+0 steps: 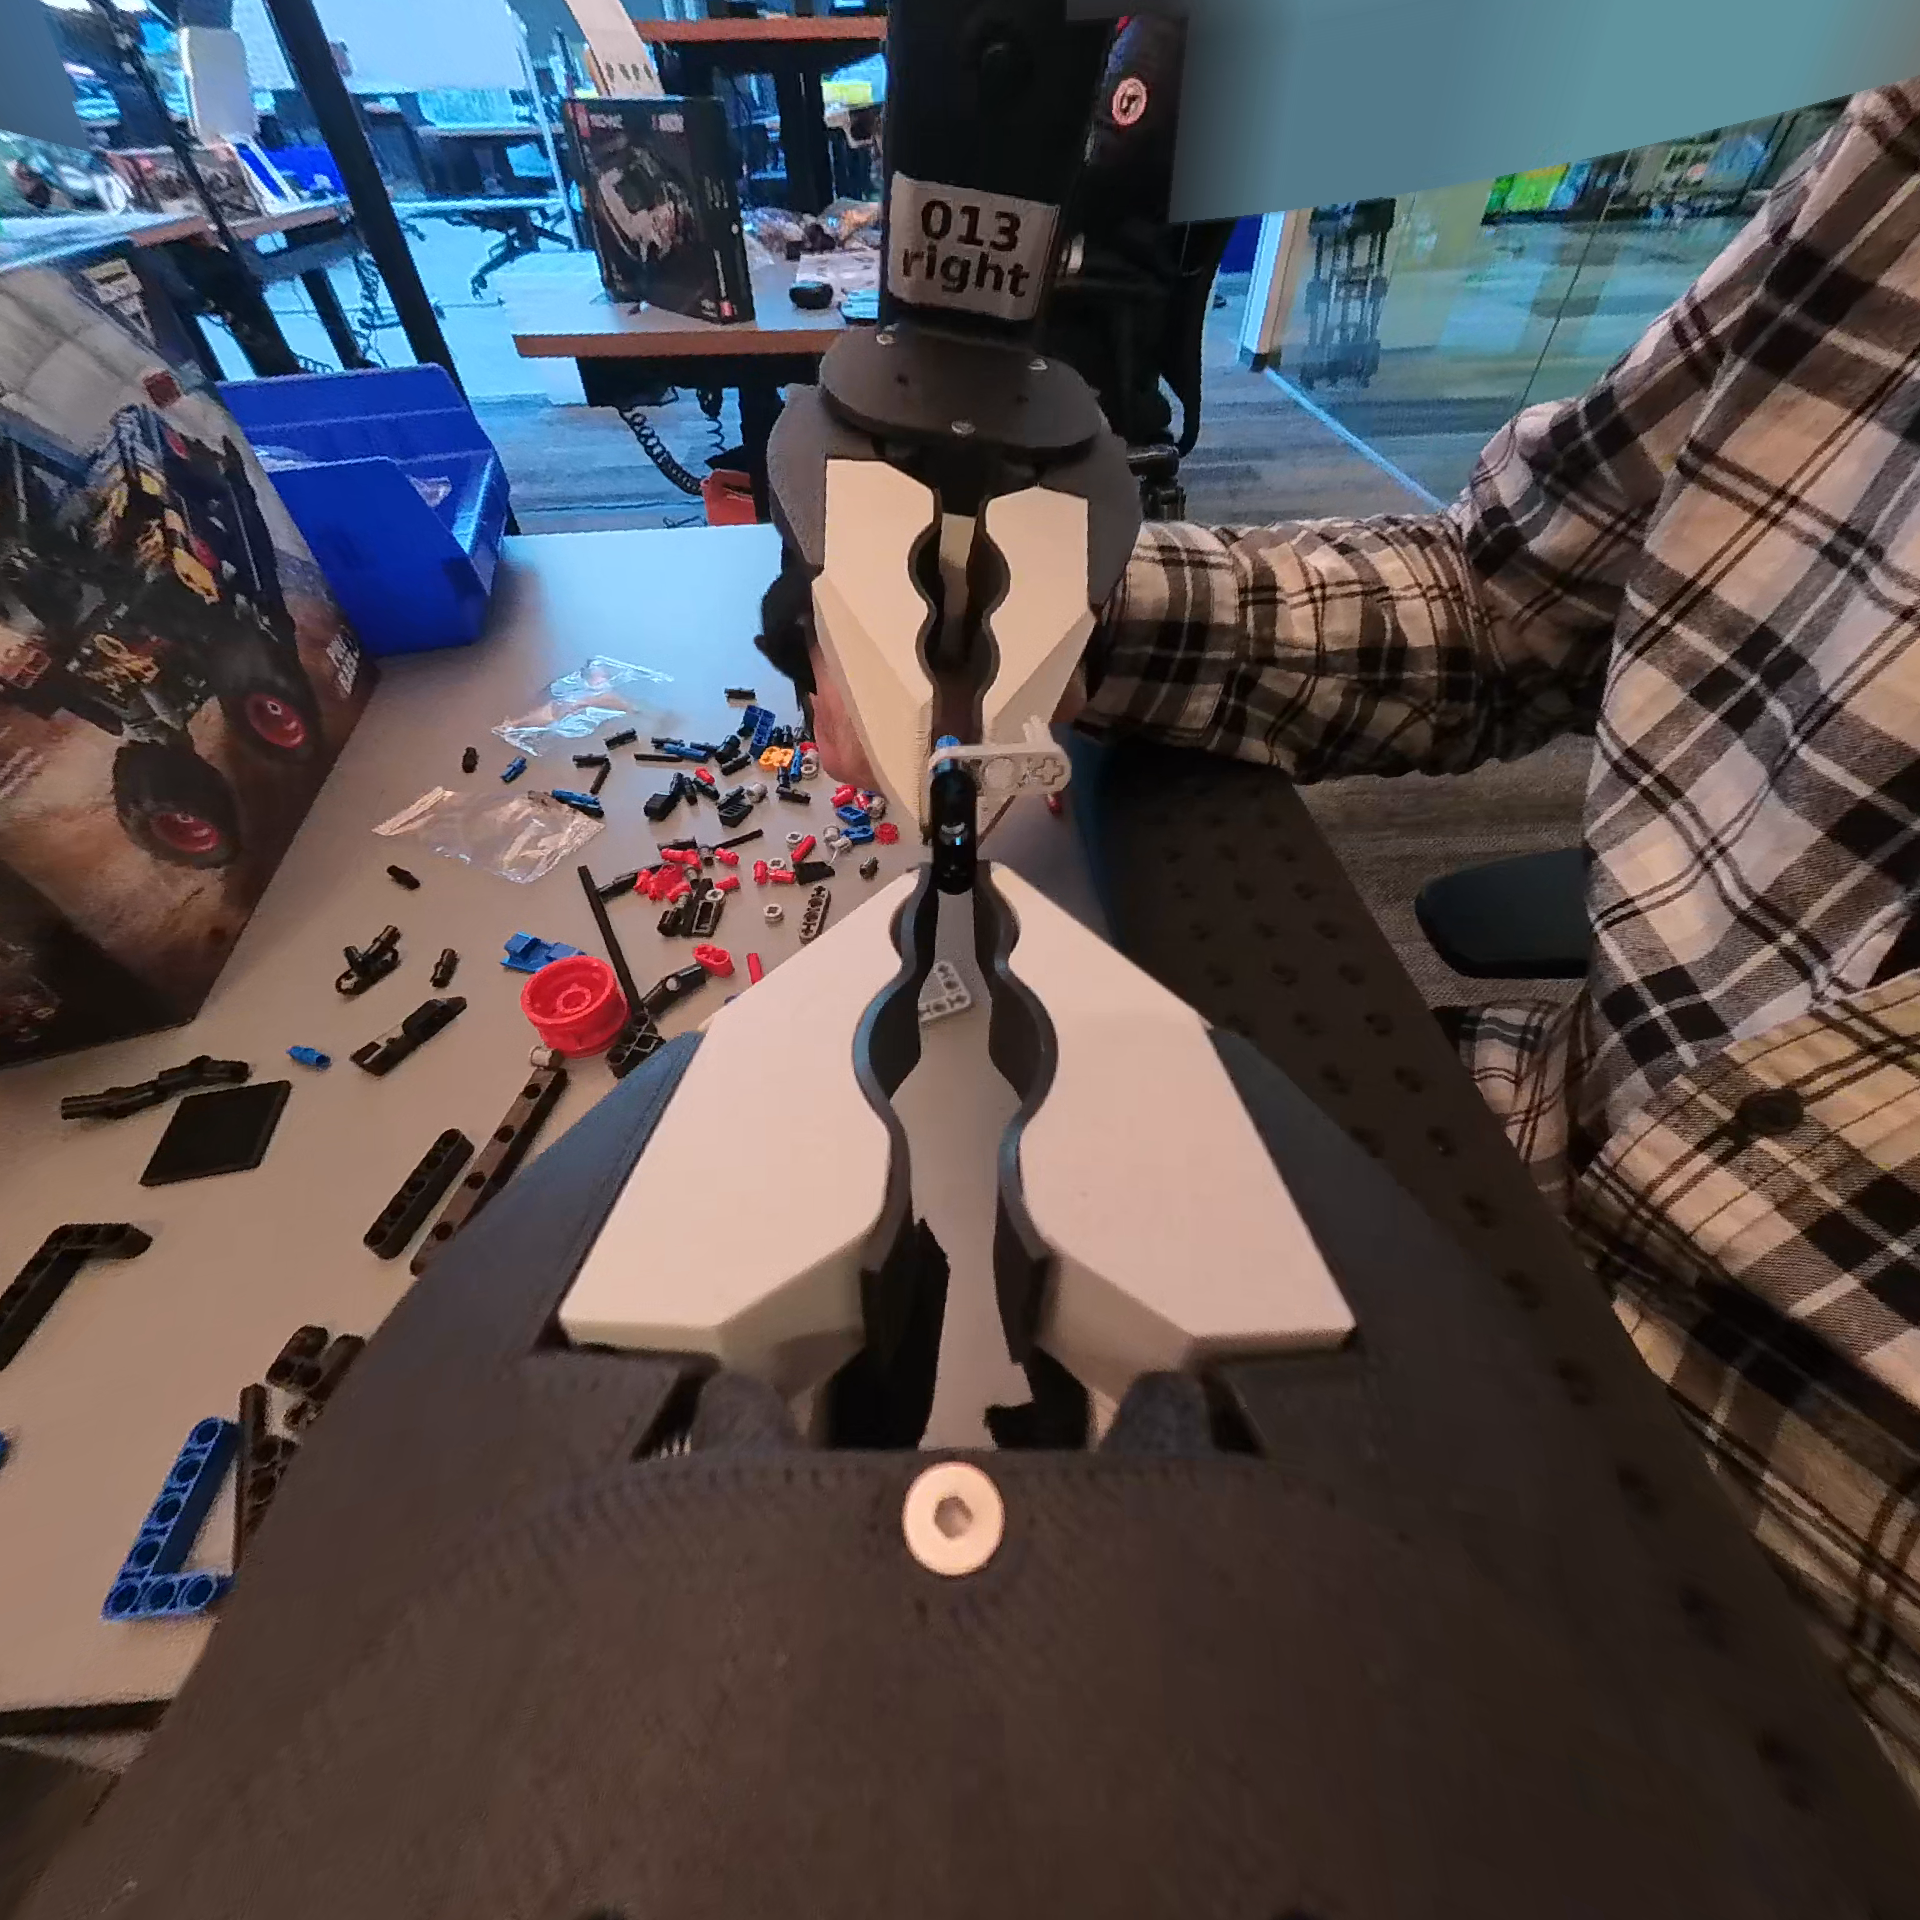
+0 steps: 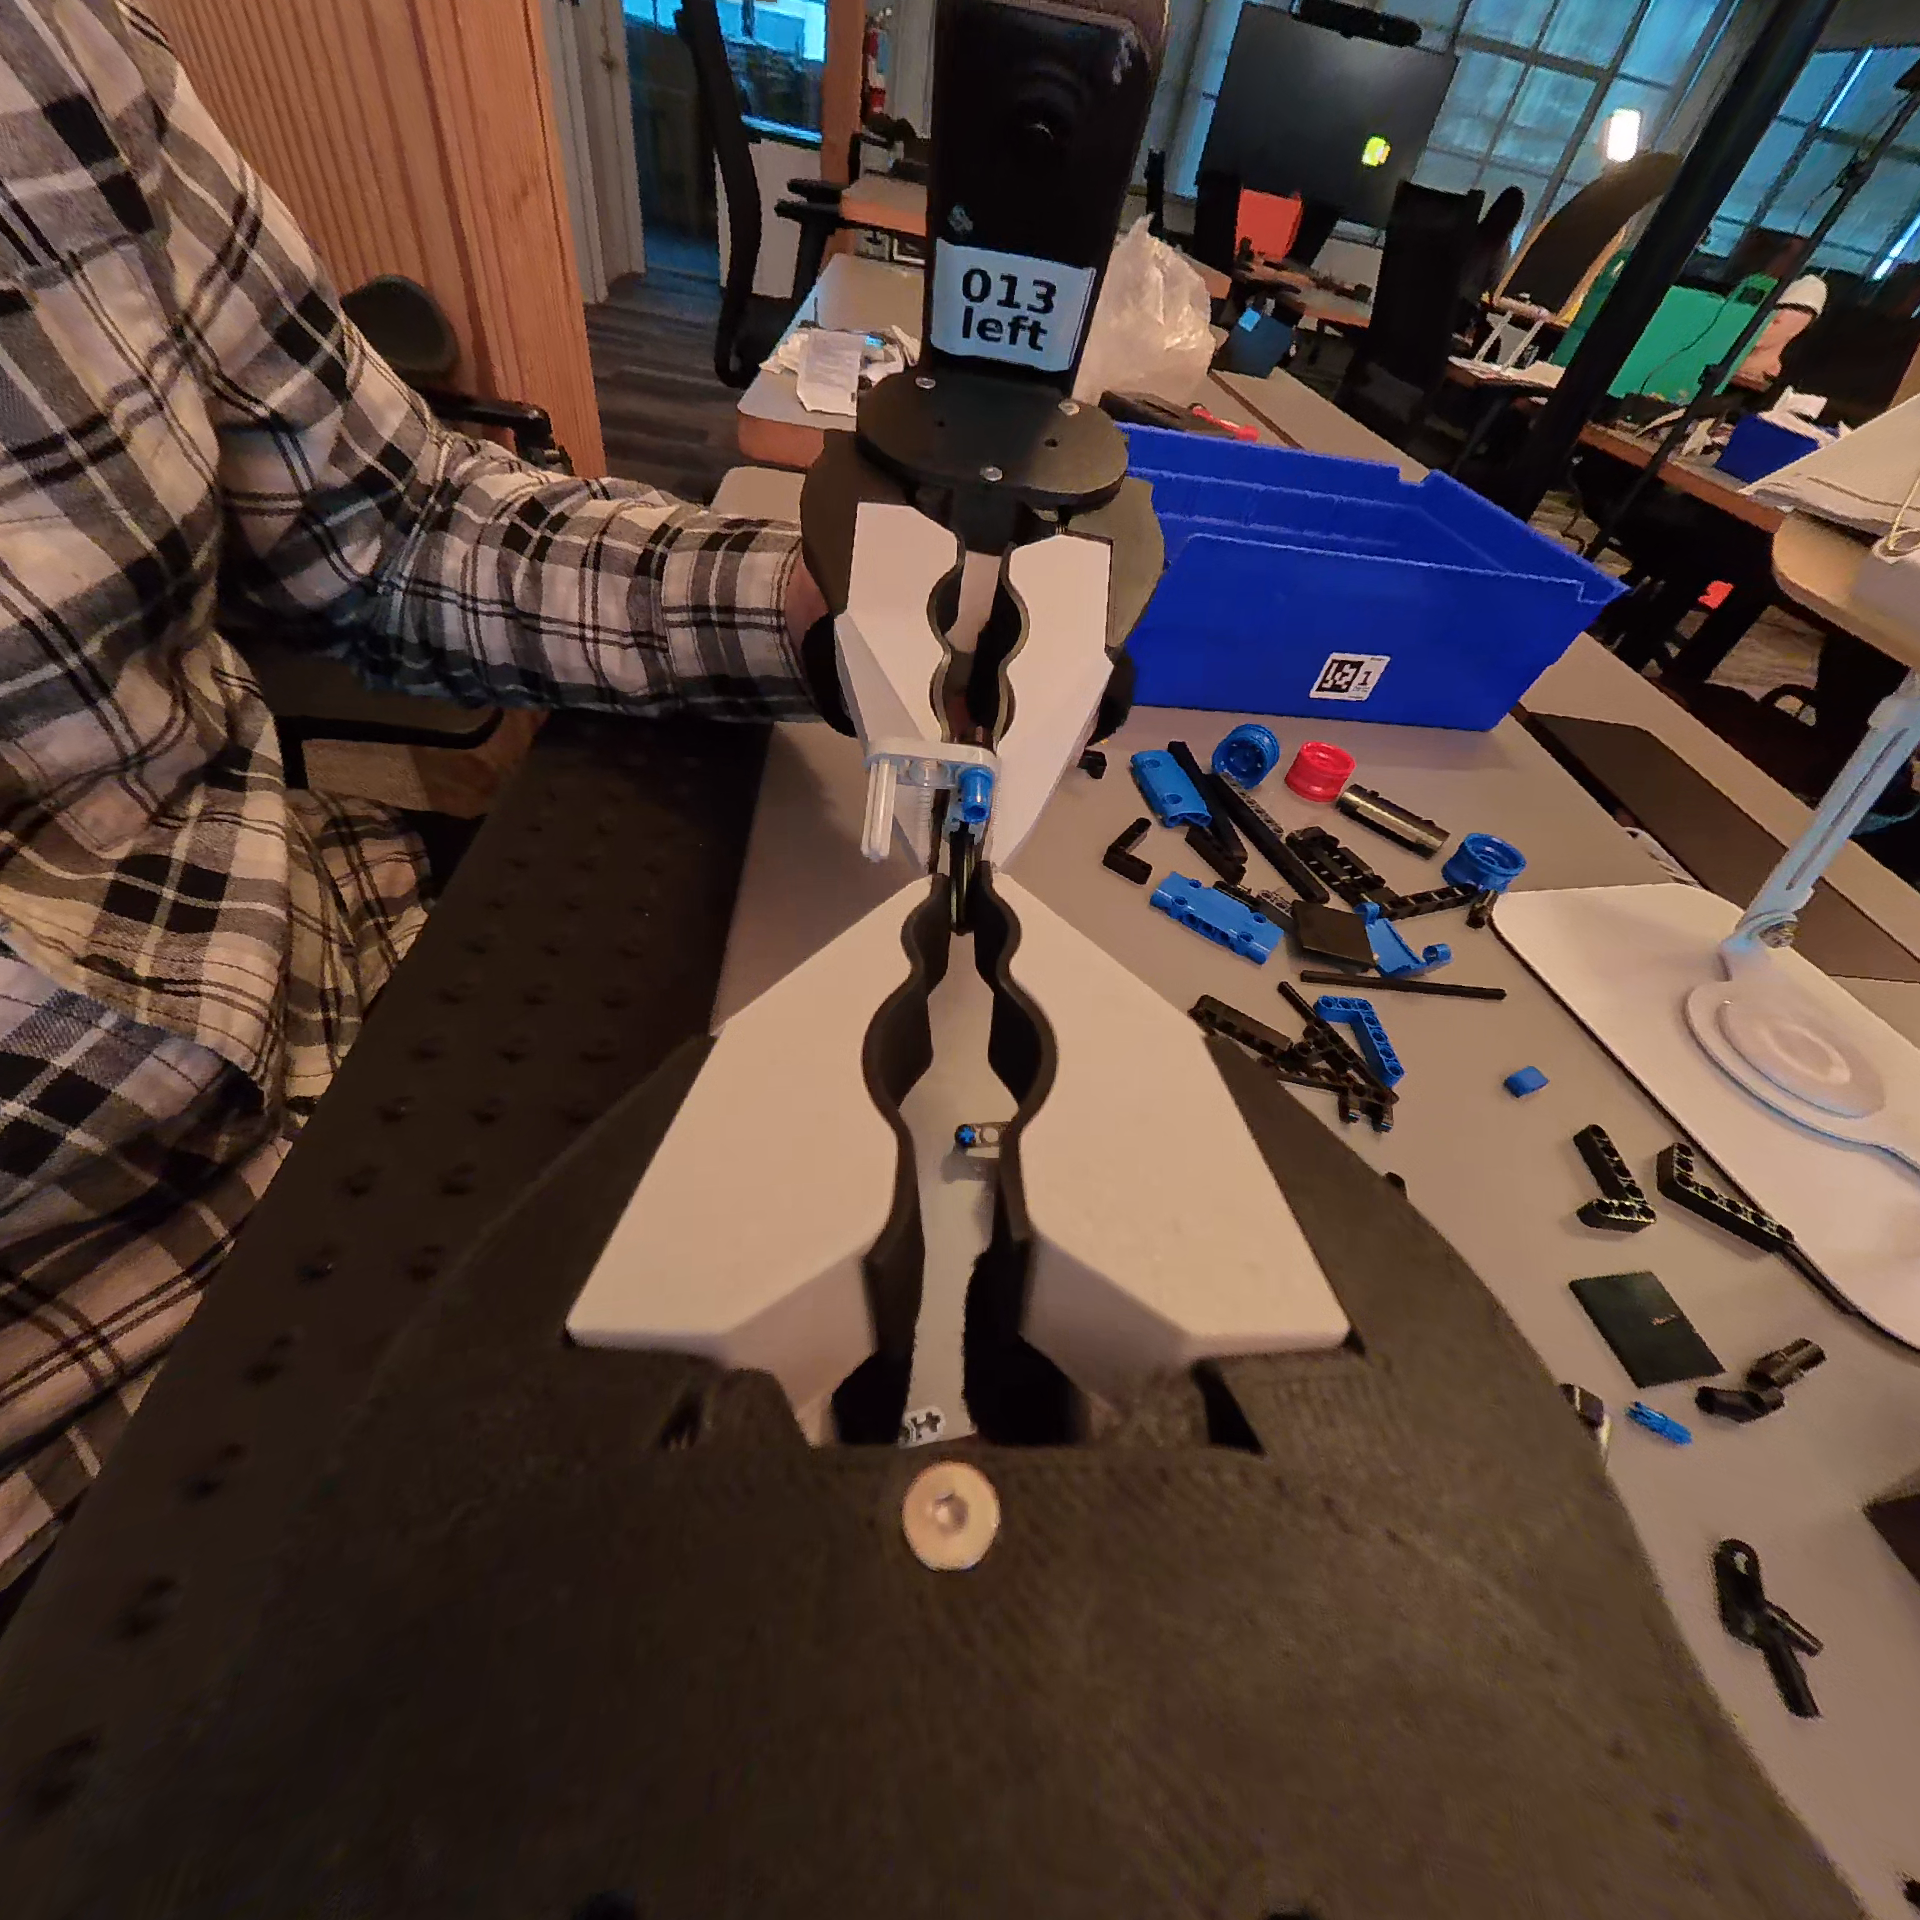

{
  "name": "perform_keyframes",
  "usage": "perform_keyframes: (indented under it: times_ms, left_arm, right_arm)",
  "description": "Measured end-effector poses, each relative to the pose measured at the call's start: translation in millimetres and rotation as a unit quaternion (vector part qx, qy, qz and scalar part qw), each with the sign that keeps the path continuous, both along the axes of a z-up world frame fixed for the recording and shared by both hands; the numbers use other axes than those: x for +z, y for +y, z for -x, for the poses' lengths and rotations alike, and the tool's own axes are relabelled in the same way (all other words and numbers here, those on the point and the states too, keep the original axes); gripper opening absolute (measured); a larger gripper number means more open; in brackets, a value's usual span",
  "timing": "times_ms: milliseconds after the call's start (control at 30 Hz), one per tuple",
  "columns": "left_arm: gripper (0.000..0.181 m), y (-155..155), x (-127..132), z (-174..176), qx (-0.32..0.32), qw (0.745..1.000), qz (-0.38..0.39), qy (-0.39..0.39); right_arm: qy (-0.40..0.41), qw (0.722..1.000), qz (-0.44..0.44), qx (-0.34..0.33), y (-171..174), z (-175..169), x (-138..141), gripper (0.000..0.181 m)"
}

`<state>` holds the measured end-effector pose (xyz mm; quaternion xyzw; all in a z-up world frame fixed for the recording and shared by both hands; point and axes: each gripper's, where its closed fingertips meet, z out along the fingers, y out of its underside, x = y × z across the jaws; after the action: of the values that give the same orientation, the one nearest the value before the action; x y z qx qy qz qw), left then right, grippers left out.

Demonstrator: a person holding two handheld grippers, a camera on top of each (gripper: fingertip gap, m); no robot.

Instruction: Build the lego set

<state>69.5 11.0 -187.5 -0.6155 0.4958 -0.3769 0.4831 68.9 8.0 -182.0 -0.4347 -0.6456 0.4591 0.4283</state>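
A small lego assembly hangs in the air between my two grippers: a black beam (image 1: 951,826), a blue pin (image 2: 972,787) and a white beam (image 1: 1013,769) that sticks out sideways. My left gripper (image 1: 951,888) is shut on the black end. My right gripper (image 2: 961,902) faces it tip to tip and is shut on the same assembly. Each gripper also shows in the other's view, the right one in the left wrist view (image 1: 951,732) and the left one in the right wrist view (image 2: 966,805). Which gripper pinches the white beam is hidden by the fingertips.
Loose lego parts (image 1: 727,821) cover the grey table (image 1: 644,603), among them a red wheel (image 1: 571,1003), plastic bags (image 1: 499,826) and a blue frame (image 1: 171,1527). A blue bin (image 2: 1351,582) and the set's box (image 1: 135,644) stand behind. A black perforated board (image 1: 1299,987) lies under the grippers. A white stand base (image 2: 1787,1049) sits to the right. The grippers are tip to tip, or close to it.
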Motion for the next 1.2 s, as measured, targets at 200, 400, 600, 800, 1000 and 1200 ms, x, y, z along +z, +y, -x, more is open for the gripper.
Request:
perform_keyframes:
  times_ms: [200, 400, 600, 800, 1000, 1200]
  left_arm:
    - [0.006, 0, 2, 0, 0.0, 1.0, -0.003, -0.004]
    - [0.006, 1, 4, 0, 0.006, 1.0, -0.004, -0.008]
    - [0.006, 1, 3, -1, 0.006, 1.0, -0.004, -0.003]
    - [0.005, 1, 1, 0, 0.008, 1.0, -0.017, 0.006]
    - [0.005, -4, -3, -2, -0.002, 1.0, -0.014, 0.019]
    - [0.005, -1, 5, 13, 0.011, 1.0, -0.008, 0.001]
  right_arm:
    - [-0.008, 1.0, -0.005, 0.001, -1, 1, -4, 0.003]
    - [0.001, 1.0, -0.002, -0.001, 0, 1, -2, 0.003]
    - [0.006, 1.0, -0.002, -0.001, 0, 1, 1, 0.003]
    - [0.004, 1.0, -0.012, -0.002, 0, 1, -1, 0.003]
    - [-0.006, 1.0, -0.027, 0.009, -4, -1, -4, 0.003]
    - [-0.022, 0.999, -0.033, -0.001, 5, -10, -10, 0.002]
